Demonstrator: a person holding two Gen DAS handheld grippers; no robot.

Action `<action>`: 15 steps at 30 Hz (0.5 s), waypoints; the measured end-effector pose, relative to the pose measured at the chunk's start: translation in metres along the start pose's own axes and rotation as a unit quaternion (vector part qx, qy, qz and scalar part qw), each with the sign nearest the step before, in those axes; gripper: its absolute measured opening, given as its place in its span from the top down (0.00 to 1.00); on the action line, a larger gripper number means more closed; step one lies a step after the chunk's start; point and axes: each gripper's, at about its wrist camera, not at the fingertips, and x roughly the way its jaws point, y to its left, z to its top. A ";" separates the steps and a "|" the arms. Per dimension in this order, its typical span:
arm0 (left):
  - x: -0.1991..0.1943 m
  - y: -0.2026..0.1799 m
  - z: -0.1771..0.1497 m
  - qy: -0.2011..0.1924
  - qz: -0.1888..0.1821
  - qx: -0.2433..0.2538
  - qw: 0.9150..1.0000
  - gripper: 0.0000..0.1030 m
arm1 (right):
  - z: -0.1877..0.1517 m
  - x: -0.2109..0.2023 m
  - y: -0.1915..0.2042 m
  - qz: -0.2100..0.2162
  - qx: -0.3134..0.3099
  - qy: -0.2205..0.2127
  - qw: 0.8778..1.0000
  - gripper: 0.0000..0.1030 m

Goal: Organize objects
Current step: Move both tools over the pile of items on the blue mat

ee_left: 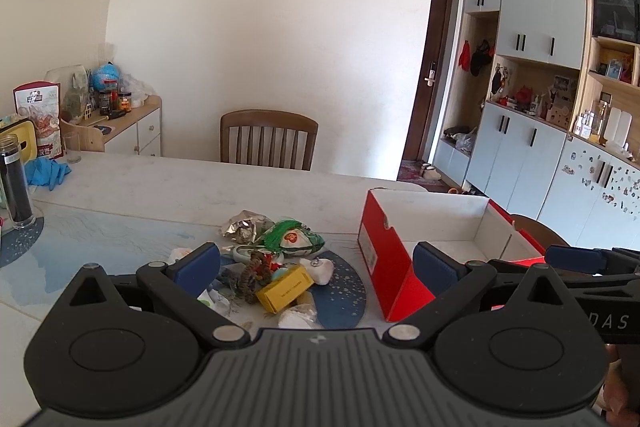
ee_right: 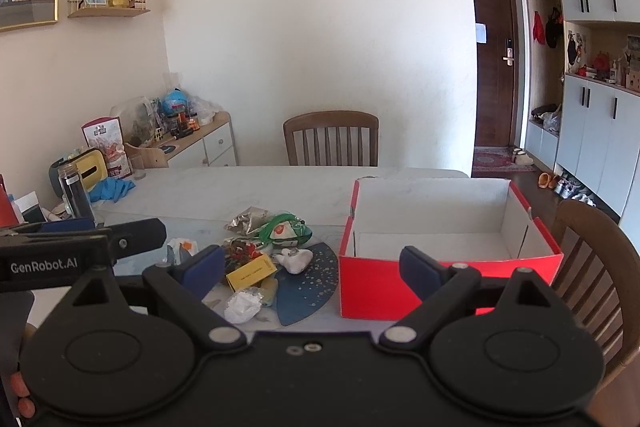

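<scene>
1. Clutter pile [ee_right: 260, 251] heaped on the table [ee_right: 280, 183], partly over a dark blue mat [ee_right: 316, 287]: yellow box [ee_right: 251, 274], green packet [ee_right: 282, 229], foil wrapper [ee_right: 248, 219], white lumps.
2. Red box [ee_right: 448, 227] just right of the pile, white inside, seemingly bare.
3. Left gripper [ee_left: 316, 267] and right gripper [ee_right: 312, 267] above the near edge, jaws spread, holding nothing.
4. Judged barely begun: everything left to move.

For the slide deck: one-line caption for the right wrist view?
Open right gripper hovers above a table, between a clutter pile with a yellow box and an empty red box.
</scene>
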 end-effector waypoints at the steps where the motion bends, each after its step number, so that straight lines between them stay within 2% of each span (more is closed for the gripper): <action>1: 0.003 0.003 0.001 0.002 0.001 0.001 1.000 0.00 | 0.000 0.003 0.002 -0.001 0.001 0.001 1.000 0.09; 11: 0.041 0.048 0.009 0.021 0.001 -0.012 1.000 0.00 | 0.004 0.050 0.028 -0.011 -0.004 0.032 0.999 0.09; 15: 0.062 0.066 0.009 0.048 0.017 -0.006 0.999 0.00 | 0.000 0.073 0.040 -0.016 -0.012 0.052 0.998 0.09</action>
